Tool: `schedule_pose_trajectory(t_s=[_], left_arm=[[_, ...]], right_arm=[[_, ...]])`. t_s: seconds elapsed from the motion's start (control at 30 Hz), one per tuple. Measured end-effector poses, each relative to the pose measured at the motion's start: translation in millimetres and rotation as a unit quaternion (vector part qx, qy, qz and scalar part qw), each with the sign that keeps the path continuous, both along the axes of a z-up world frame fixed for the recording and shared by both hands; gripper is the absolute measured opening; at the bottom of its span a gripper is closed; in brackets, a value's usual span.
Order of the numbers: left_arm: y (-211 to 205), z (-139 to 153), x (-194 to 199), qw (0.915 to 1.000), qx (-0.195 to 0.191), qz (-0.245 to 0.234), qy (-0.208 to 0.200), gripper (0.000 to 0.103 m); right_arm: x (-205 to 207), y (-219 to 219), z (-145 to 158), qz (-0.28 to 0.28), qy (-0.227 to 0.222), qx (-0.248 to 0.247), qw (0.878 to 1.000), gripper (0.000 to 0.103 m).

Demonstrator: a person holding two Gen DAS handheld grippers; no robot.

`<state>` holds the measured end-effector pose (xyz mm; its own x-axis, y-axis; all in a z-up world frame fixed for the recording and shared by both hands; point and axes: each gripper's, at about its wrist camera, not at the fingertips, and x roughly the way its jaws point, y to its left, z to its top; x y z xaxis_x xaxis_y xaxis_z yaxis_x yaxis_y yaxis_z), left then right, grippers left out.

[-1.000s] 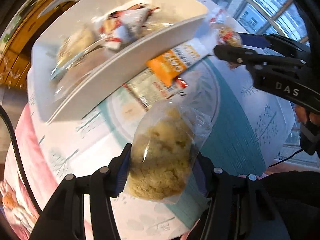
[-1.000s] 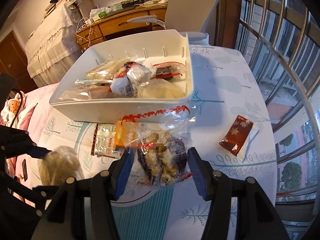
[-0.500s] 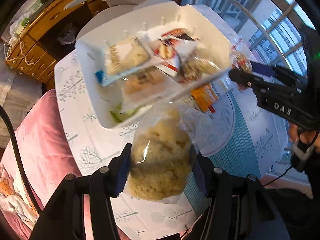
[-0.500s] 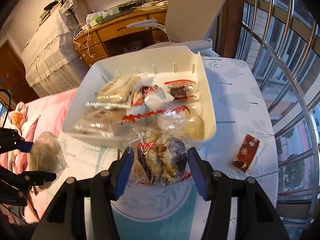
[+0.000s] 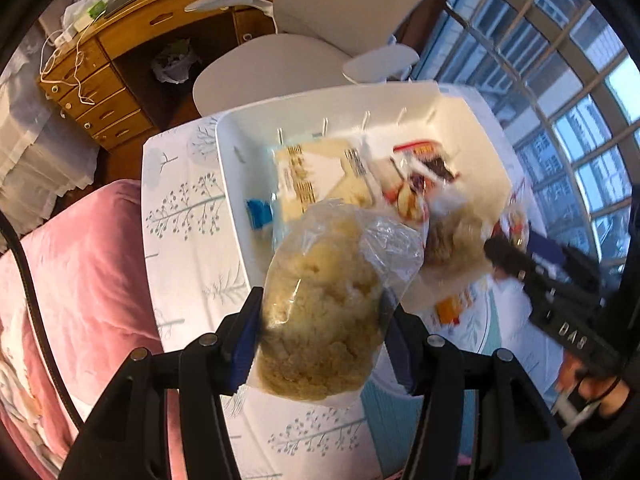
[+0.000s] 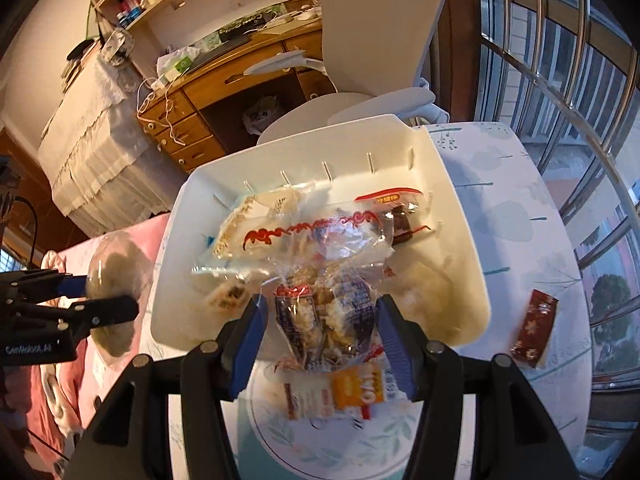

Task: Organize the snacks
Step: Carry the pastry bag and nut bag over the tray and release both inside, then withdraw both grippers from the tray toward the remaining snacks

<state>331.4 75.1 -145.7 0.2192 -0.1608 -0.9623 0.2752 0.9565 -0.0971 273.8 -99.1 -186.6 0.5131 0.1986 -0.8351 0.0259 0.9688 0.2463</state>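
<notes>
My left gripper (image 5: 320, 340) is shut on a clear bag of yellow crumbly cake (image 5: 324, 312), held above the near left edge of the white bin (image 5: 232, 200). My right gripper (image 6: 320, 340) is shut on a clear bag of mixed wrapped snacks (image 6: 324, 312), held over the bin's near wall (image 6: 472, 312). The bin holds several wrapped snacks. The left gripper with its bag (image 6: 112, 280) shows at the left of the right wrist view; the right gripper (image 5: 508, 248) shows at the right of the left wrist view.
An orange-and-white packet (image 6: 352, 396) lies on the tablecloth just before the bin. A dark red packet (image 6: 536, 328) lies to the bin's right. A white chair (image 6: 360, 80) stands behind the table, a pink blanket (image 5: 80, 280) at the left.
Both grippers have risen and moved forward with their bags, so the bin's inside now lies beneath them. Both grips are unchanged.
</notes>
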Motion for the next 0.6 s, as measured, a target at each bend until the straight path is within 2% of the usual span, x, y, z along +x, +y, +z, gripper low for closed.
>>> schedule_pose_trajectory(t_s=[0.2, 0.27, 0.3, 0.43, 0.6], left_arm=[[5, 0, 10, 0.999, -0.035, 0.026, -0.008, 0.056], [7, -1, 12, 0.9985, -0.044, 0.033, -0.007, 0.071], [8, -2, 11, 0.9982, -0.048, 0.037, -0.005, 0.083], [11, 0, 3, 0.9966, -0.072, 0.041, 0.005, 0.084], [11, 4, -12, 0.9956, -0.087, 0.034, 0.003, 0.085]], right_arm=[[8, 5, 2, -0.021, -0.003, 0.021, 1.0, 0.058], [8, 5, 3, -0.033, -0.003, 0.028, 0.999, 0.058], [8, 6, 3, -0.039, -0.001, 0.028, 0.999, 0.06], [4, 7, 1, -0.06, 0.016, 0.02, 0.998, 0.063], [-10, 6, 12, -0.074, 0.005, 0.025, 0.997, 0.068]])
